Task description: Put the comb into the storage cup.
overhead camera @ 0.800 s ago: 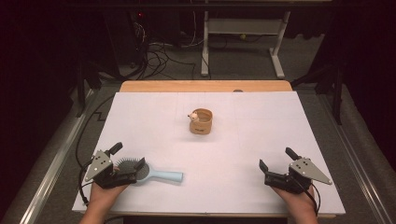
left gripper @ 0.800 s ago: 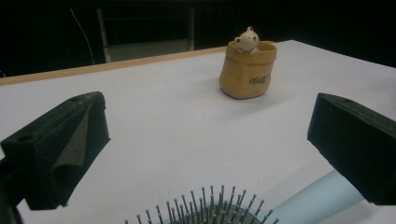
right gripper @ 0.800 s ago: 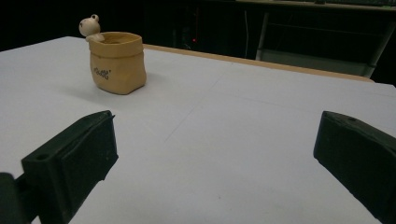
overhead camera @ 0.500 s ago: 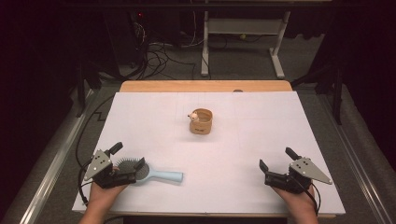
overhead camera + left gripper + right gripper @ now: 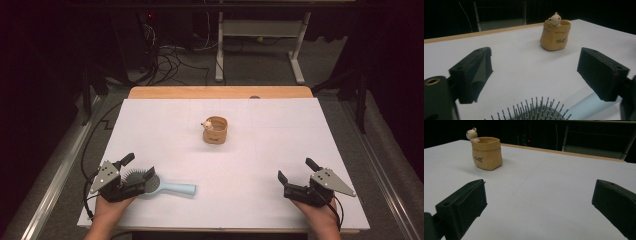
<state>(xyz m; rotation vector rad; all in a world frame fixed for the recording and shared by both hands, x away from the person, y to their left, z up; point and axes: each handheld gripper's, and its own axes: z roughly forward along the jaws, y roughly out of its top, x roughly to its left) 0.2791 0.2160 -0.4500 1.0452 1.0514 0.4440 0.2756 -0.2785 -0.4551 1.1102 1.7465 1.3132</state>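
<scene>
While the high view shows both hands low at the near edge, the left gripper [image 5: 135, 168] straddles the bristle head of the pale blue hairbrush [image 5: 165, 187], jaws wide, nothing pinched. Right gripper [image 5: 295, 171] rests well apart, jaws wide, empty. Tan pot with a small figurine [image 5: 215, 130] stands mid-table, far from both.

Left gripper view: bristles lie between the spread jaws, pads not touching; handle runs off to the right.

Right gripper view: bare white table [image 5: 554, 195] between the jaws.

Judgement: pickup barely begun; brush not yet gripped or lifted.
</scene>
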